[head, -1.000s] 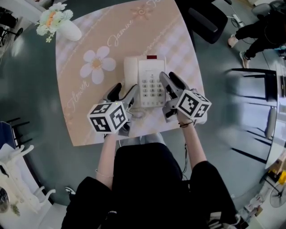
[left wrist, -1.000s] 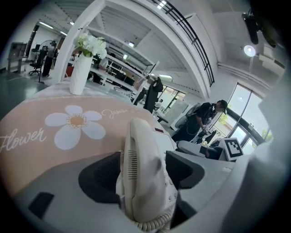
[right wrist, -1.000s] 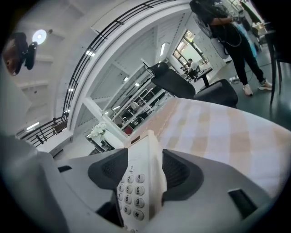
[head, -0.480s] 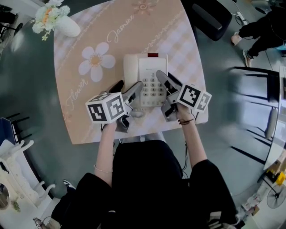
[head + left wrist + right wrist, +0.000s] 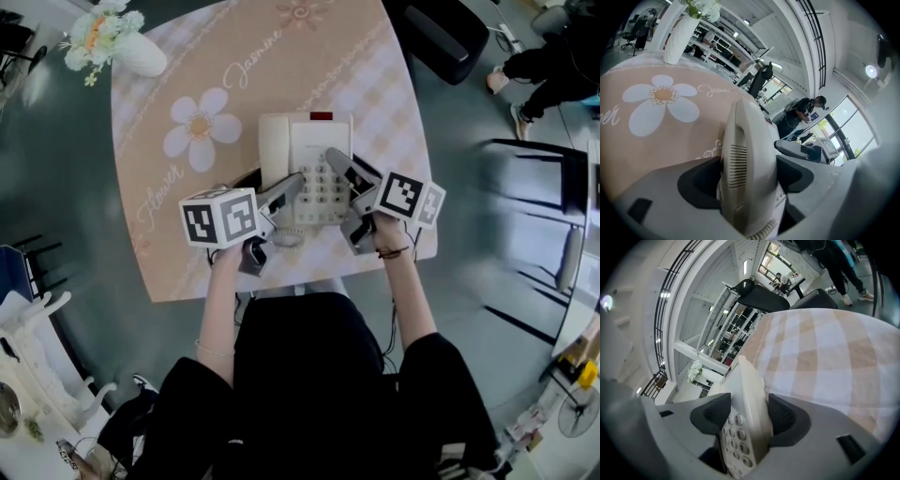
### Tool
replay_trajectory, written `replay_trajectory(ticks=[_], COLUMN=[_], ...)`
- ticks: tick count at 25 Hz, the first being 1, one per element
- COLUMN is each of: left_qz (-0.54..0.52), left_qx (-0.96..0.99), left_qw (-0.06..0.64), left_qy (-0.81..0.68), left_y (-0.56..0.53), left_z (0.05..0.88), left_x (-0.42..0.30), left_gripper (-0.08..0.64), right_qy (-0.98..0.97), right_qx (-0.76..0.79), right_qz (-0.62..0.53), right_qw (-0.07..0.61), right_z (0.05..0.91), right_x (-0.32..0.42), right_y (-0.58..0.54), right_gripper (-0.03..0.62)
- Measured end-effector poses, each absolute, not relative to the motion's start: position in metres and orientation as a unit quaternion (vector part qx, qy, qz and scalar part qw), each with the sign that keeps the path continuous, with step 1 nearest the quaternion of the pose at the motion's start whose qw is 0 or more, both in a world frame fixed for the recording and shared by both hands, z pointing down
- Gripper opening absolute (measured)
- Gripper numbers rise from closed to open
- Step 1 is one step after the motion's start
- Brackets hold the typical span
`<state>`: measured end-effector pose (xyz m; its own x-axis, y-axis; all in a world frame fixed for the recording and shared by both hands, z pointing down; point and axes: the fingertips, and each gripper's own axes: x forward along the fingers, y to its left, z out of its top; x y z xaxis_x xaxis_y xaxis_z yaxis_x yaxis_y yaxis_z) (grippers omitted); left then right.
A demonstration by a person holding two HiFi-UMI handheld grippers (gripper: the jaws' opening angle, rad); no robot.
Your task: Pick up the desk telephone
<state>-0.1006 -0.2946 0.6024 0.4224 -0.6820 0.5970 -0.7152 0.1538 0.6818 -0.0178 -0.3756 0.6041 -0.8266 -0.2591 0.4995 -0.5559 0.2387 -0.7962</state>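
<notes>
The desk telephone [image 5: 305, 164] sits on the table [image 5: 384, 94], a little toward the 6 o'clock edge, with its handset [image 5: 274, 150] in the cradle along the 9 o'clock side. The left hand-held gripper [image 5: 749, 176] has just spread its jaws wide and straddles the handset without visibly squeezing it. The right hand-held gripper [image 5: 743, 416] has just begun drawing its jaws in, and they bear on the phone's 3 o'clock edge, one pad on the keypad [image 5: 733, 437] and the other on the side. The likeliest trouble is an uneven lift. The handset probably only rests loose in its cradle, so if the left side rises first it could come away alone and drag the body by the coiled cord [image 5: 289, 239] at 6 o'clock. The right pinch takes only a narrow strip of smooth plastic, so the body may pivot or slide out, and the pad could press buttons. The table wears a peach-and-white checked tablecloth [image 5: 187, 84] printed with daisies, and dragging the phone could rumple it toward the vase of flowers [image 5: 131, 54] at 10 o'clock. Around it lie a glossy grey floor [image 5: 56, 187], an office chair [image 5: 441, 37] at 1 o'clock, and a person [image 5: 553, 66] at 2 o'clock.
</notes>
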Motion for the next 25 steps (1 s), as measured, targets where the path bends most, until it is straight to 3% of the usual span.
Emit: replay_trajectory(ticks=[25], left_qz=[0.004], left_qx=[0.632], left_qw=[0.533], left_qy=[-0.562], left_y=[-0.290], left_z=[0.590], left_x=[-0.101], left_gripper=[0.328], right_qy=[-0.794], right_qx=[0.265], right_qz=[0.528], right_qw=[0.140], right_z=[0.589], right_x=[-0.019], right_y=[-0.373], right_gripper=[0.227])
